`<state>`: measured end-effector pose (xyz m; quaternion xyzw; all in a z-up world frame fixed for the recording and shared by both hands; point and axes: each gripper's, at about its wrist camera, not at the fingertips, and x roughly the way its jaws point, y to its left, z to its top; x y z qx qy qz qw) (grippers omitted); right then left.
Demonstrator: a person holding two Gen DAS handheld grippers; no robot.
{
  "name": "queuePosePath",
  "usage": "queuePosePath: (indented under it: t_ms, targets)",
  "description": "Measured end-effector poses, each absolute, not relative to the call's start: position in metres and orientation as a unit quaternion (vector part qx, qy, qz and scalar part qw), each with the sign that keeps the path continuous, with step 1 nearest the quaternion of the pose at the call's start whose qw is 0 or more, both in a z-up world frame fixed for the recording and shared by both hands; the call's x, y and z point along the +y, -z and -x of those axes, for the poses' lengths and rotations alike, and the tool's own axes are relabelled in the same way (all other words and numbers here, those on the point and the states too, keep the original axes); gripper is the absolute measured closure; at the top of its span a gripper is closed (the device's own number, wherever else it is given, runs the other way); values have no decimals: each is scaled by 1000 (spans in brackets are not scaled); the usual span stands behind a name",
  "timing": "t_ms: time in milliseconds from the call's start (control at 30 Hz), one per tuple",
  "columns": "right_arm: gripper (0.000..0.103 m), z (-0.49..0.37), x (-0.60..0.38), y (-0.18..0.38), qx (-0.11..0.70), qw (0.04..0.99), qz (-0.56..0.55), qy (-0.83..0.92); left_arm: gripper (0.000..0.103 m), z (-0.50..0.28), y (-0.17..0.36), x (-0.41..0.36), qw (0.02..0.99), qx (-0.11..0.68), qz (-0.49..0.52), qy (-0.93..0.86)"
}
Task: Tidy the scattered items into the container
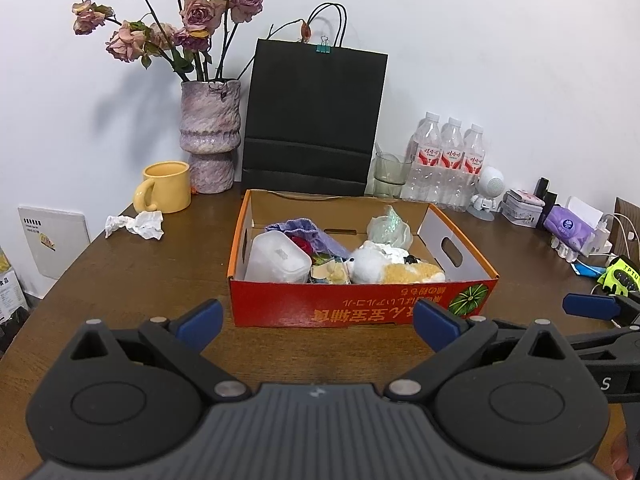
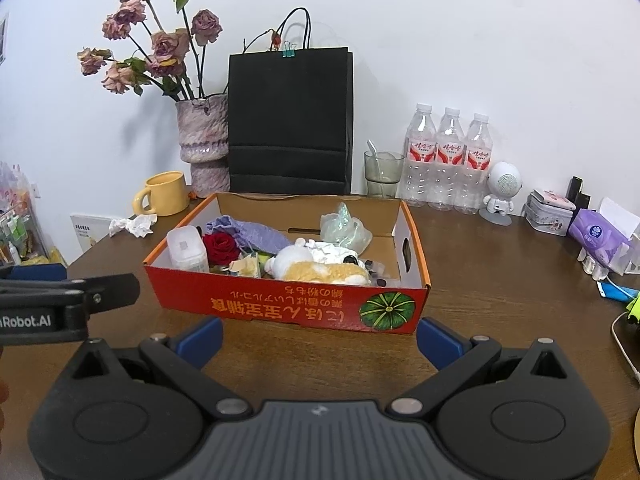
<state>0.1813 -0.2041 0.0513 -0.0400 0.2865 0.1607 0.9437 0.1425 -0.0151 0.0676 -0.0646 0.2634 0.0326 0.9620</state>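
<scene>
A red and orange cardboard box (image 1: 360, 306) (image 2: 280, 306) stands mid-table. It holds a white plastic tub (image 1: 278, 258) (image 2: 186, 250), a purple cloth (image 1: 304, 230) (image 2: 252, 234), a red rose (image 2: 220, 246), a plush dog (image 1: 384, 266) (image 2: 316, 266) and a crumpled clear bag (image 1: 390, 226) (image 2: 346, 228). A crumpled white tissue (image 1: 138, 224) (image 2: 134, 224) lies on the table left of the box. My left gripper (image 1: 318, 326) is open and empty just before the box's front wall. My right gripper (image 2: 320, 338) is open and empty, also in front of the box.
A yellow mug (image 1: 166, 188), a vase of dried roses (image 1: 210, 136) and a black paper bag (image 1: 314, 116) stand behind the box. A glass (image 1: 390, 174), water bottles (image 1: 450, 164), a white robot figure (image 1: 488, 192), a tin and tissue pack (image 2: 596, 238) line the back right.
</scene>
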Motion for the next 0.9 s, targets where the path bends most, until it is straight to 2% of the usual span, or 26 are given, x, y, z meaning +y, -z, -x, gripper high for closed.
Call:
queuePosePath:
  t_ms: [900]
  targets:
    - [0, -181, -205, -47, 294, 941, 46, -161, 0, -142, -64, -17, 960, 269, 63, -33]
